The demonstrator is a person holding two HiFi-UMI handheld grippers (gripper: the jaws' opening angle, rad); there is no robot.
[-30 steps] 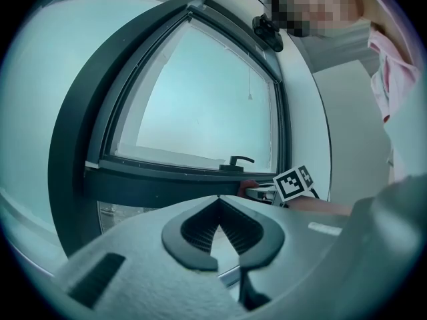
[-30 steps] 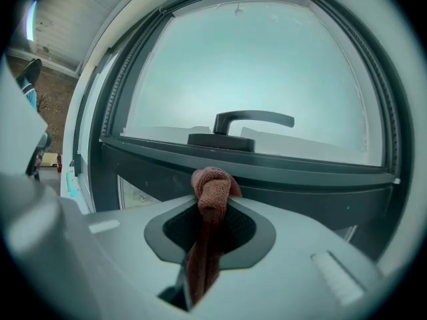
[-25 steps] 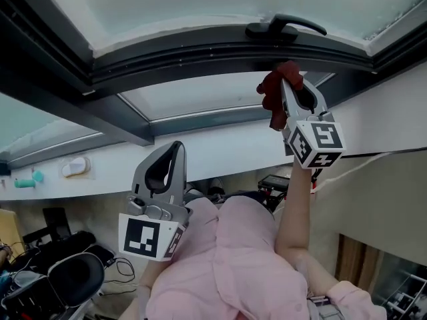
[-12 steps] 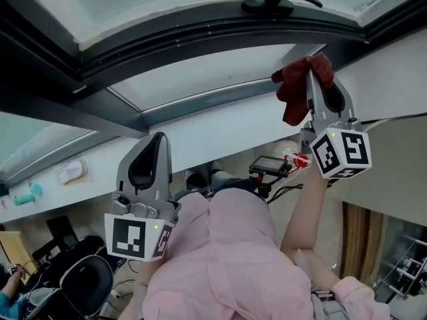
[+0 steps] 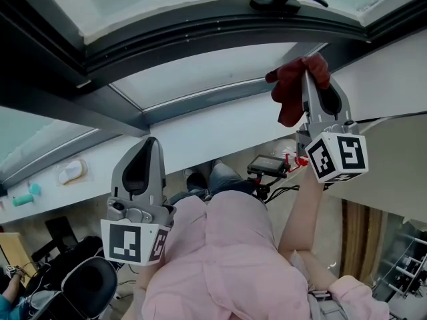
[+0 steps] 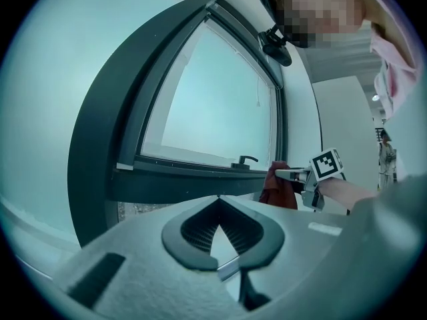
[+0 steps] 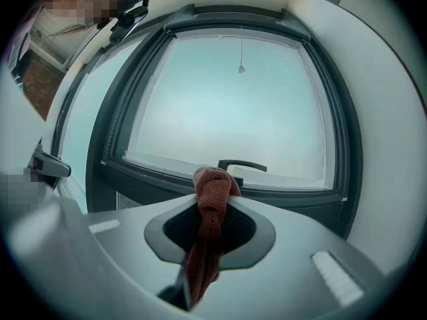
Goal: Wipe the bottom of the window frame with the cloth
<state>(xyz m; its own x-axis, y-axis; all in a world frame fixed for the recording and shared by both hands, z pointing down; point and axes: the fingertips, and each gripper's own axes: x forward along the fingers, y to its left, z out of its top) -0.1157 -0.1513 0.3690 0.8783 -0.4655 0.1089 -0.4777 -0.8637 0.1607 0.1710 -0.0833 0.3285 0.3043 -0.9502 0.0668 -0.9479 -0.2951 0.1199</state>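
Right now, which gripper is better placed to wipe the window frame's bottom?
Right: the right gripper is shut on the red cloth, up close to the window frame. The left gripper sits lower, shut on nothing.

Right tool [image 7: 212,202]: jaws clamped on the cloth at their tips.
Cloth [image 7: 207,235]: rust-red, bunched in a knob above the tips, the rest trailing between the jaws toward 6 o'clock.
Window frame [image 7: 153,177]: dark, its bottom rail just beyond the knob, running from 9 to 3 o'clock.
Handle [image 7: 241,166]: dark lever, 1 o'clock of the knob.
Glass [image 7: 227,105]: pale, at 12 o'clock.
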